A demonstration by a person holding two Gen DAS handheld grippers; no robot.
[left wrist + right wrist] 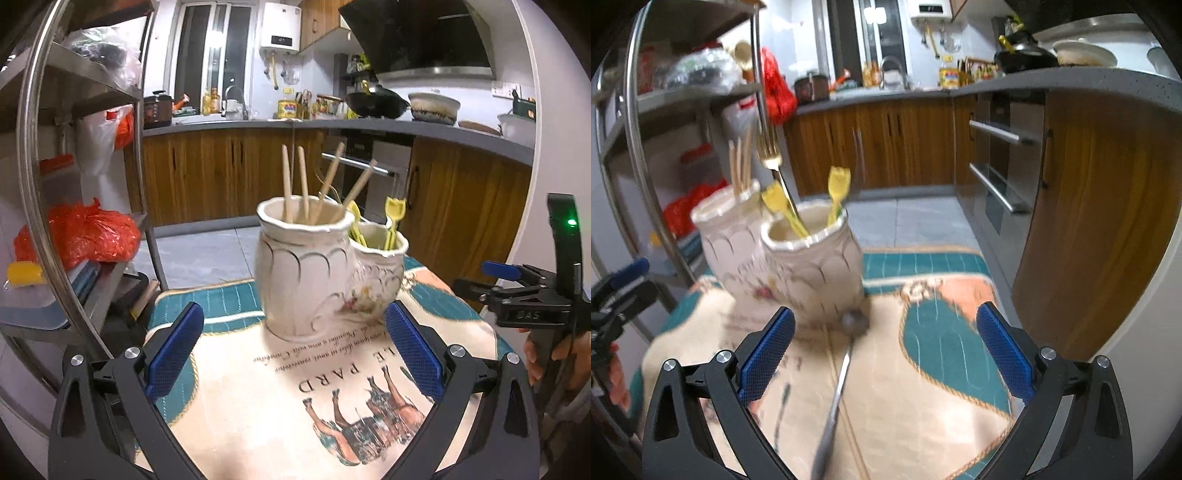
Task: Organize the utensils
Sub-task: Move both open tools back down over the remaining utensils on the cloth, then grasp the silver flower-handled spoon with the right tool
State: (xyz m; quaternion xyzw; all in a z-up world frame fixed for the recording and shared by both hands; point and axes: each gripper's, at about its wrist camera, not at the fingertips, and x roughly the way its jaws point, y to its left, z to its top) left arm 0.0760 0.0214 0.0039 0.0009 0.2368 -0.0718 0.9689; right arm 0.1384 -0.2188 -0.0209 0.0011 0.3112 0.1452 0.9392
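Left wrist view: left gripper (294,347) jaws spread wide, nothing between the pads. Double ceramic utensil holder (325,273) stands on the printed cloth (258,398) straight ahead of the fingers, just beyond the tips. Its larger pot, on the left, holds four wooden chopsticks (306,184) leaning apart. The smaller pot, on the right, holds yellow plastic utensils (393,221). Right gripper (517,291) sits at the far right edge, side-on; can't tell its opening from here.

Right wrist view (motion-blurred): right gripper (885,347) jaws wide apart, gripping nothing. A metal spoon (836,384) lies on the cloth (942,369) between the fingers, bowl end pointing away and next to the holder's (812,269) base. Nearer pot carries the yellow utensils (812,199) plus a metal fork (772,162), tines up. Chopsticks (740,166) are in the farther pot, ahead-left. Left gripper (620,291) shows at the left edge.
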